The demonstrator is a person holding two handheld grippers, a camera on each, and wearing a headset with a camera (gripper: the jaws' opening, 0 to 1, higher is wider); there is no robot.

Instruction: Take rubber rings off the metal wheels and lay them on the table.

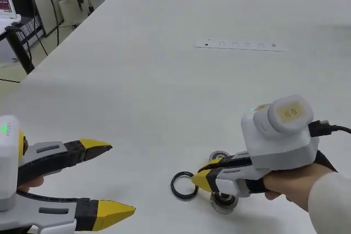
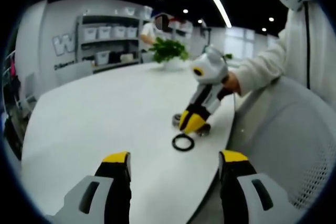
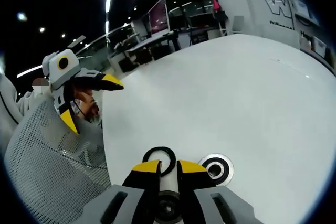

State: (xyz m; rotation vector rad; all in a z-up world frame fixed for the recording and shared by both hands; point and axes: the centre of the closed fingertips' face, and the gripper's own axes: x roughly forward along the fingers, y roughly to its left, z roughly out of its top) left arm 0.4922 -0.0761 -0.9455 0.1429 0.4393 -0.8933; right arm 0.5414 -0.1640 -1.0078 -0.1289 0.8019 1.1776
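Works at a white table (image 1: 164, 69) with a gripper in each hand. Holds right gripper (image 1: 208, 173) low, jaws narrow over a metal wheel (image 3: 168, 205); cannot tell whether gripped. Just beside it, flat, a second wheel (image 3: 216, 167). One black rubber ring (image 1: 184, 185) off, lying on the table at the yellow tips. Holds left gripper (image 1: 107, 178) well apart, jaws wide. Farther back on the table, a power strip (image 1: 239, 44).

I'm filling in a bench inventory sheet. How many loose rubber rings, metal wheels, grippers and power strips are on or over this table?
Loose rubber rings: 1
Metal wheels: 2
Grippers: 2, the left gripper and the right gripper
Power strips: 1
Total: 6
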